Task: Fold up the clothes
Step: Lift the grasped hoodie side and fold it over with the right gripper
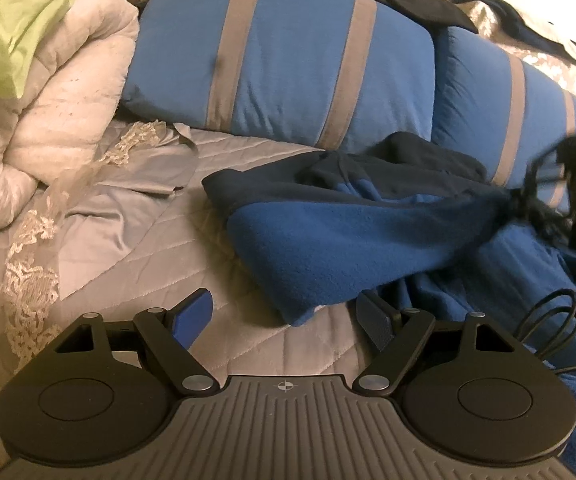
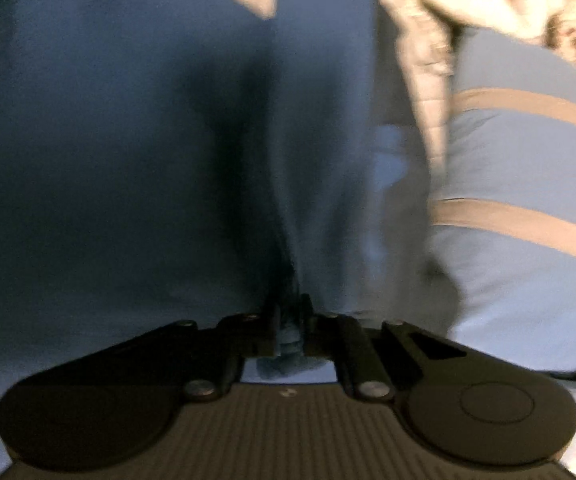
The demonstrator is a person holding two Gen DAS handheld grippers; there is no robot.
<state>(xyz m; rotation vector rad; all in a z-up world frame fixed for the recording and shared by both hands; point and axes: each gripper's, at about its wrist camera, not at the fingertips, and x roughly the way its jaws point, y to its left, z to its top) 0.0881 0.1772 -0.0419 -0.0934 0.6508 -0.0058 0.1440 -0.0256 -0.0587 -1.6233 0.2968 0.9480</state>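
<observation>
Grab step: right tool (image 2: 290, 320) clamped on fleece (image 1: 328, 232) edge, bottom centre. Left tool (image 1: 283, 316) wide open, empty, lower frame. Next: pinch opposite edge, lift.

quilted grey bed cover (image 1: 135, 248), blue fleece garment (image 1: 328, 236) crumpled on it, two blue striped pillows (image 1: 283, 56), bunched white comforter (image 1: 59, 100)

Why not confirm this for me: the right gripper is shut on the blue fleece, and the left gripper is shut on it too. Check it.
Not quite. The left gripper is open and holds nothing, poised over the quilted bedspread at the edge of the blue fleece, as the left wrist view shows. The right gripper is indeed shut on the fleece.
</observation>
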